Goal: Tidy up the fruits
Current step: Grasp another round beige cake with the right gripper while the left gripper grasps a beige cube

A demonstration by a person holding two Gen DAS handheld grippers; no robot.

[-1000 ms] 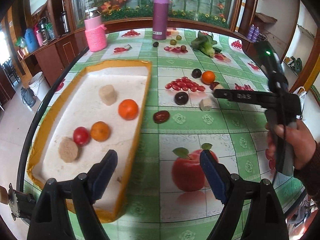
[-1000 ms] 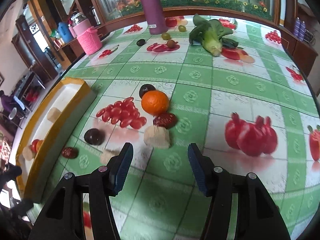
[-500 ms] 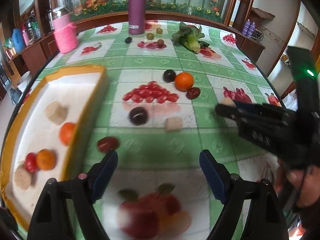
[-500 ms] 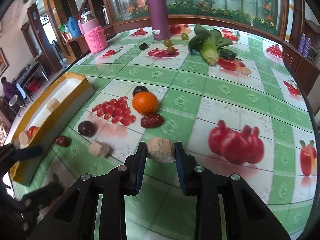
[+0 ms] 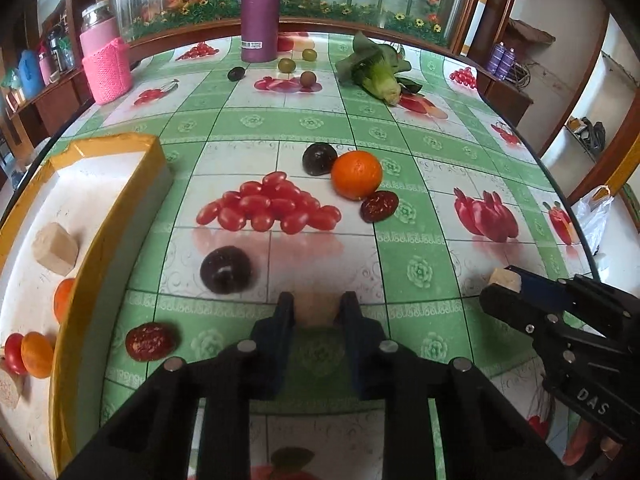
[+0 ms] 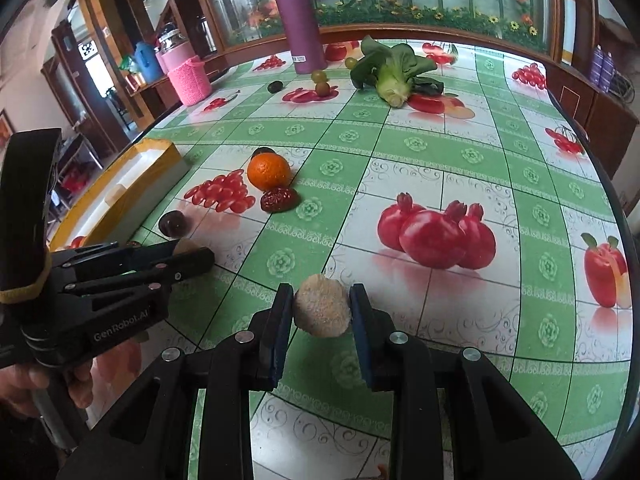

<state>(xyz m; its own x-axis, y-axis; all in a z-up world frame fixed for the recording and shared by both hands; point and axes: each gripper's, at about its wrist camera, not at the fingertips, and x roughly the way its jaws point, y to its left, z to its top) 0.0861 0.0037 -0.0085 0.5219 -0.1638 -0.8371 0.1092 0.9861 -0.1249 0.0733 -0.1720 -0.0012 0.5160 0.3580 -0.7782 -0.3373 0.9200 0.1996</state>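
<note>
Both grippers tilt down at the table [image 5: 420, 128], side by side.

The left gripper [image 5: 316, 312] is closing its jaws on a pale chunk [image 5: 316, 310]. The chunk sits between the blue pads [image 5: 285, 320], right at the tips. It looks blurry, so its shape and which way it points cannot be told. A dark plum [image 5: 226, 270] lies just ahead and to the left of this gripper. A red date [image 5: 149, 341] lies beside its left finger. Farther left is the tray [image 5: 72, 320], with more fruit inside. Ahead sit an orange [image 5: 357, 175] and a second date [image 5: 379, 205], touching.

The right gripper [image 6: 322, 312] is clenched on a tan lump [image 6: 322, 311]. The lump is round and rough, a bit wider than tall, with its wide side going across from pad to pad. It looks lifted a little off the table. A person's hand [image 6: 44, 384] grips the left gripper's handle, low on the left in the right wrist view.
</note>
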